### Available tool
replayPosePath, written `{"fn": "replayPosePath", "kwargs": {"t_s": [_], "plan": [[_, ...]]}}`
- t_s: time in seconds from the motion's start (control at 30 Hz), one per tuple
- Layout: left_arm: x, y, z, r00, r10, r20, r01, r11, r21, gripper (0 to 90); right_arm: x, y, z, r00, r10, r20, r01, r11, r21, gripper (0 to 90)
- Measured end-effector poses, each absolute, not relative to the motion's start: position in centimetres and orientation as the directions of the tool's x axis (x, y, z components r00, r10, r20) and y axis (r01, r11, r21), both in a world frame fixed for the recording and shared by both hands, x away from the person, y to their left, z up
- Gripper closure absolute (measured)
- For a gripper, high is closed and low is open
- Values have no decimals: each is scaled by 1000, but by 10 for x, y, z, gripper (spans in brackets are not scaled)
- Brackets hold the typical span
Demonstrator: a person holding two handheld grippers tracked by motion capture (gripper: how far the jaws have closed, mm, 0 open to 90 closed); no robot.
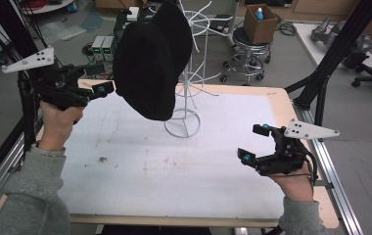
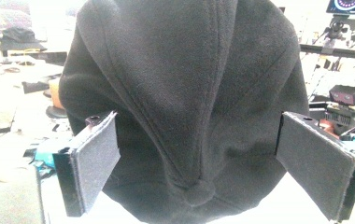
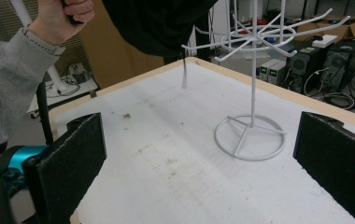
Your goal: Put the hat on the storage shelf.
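A black cap (image 1: 150,63) hangs from the upper arms of a white wire rack (image 1: 188,100) that stands at the back middle of the table. My left gripper (image 1: 96,81) is held just left of the cap, open and empty. In the left gripper view the cap (image 2: 189,93) looms close ahead of the left gripper (image 2: 198,126), crown button low, its width spanning the gap between the jaws. My right gripper (image 1: 252,143) hovers open over the table's right side and holds nothing. In the right gripper view the right gripper (image 3: 202,126) faces the rack (image 3: 252,93) and the cap (image 3: 161,23).
The white table mat (image 1: 174,171) has a wooden edge all round. Black frame posts (image 1: 331,58) rise at the right rear corner. A stool (image 1: 250,54) and a cardboard box (image 1: 261,23) stand on the floor behind. The rack's ring base (image 3: 250,137) rests on the mat.
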State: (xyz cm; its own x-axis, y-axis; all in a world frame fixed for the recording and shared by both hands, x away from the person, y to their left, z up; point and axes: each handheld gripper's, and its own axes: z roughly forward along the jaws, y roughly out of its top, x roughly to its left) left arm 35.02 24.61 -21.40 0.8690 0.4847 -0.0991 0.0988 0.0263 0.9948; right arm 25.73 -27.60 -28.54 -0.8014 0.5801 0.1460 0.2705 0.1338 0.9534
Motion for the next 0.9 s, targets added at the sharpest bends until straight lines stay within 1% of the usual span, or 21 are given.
{"fn": "replayPosePath", "kwargs": {"t_s": [0.37,0.6,0.8,0.9], "plan": [[338,254,-218,872,481,-93,113,-12,994,130,257,-276,-285,-799,583,146,271,132,954,14],[326,264,-228,877,469,-103,120,-8,993,129,257,-279,-285,-788,599,144,264,117,957,15],[315,273,-238,873,476,-107,125,-6,992,129,257,-281,-285,-780,608,149,267,109,957,14],[309,276,-243,866,491,-95,119,-19,993,130,257,-282,-285,-777,611,151,266,102,959,14]]}}
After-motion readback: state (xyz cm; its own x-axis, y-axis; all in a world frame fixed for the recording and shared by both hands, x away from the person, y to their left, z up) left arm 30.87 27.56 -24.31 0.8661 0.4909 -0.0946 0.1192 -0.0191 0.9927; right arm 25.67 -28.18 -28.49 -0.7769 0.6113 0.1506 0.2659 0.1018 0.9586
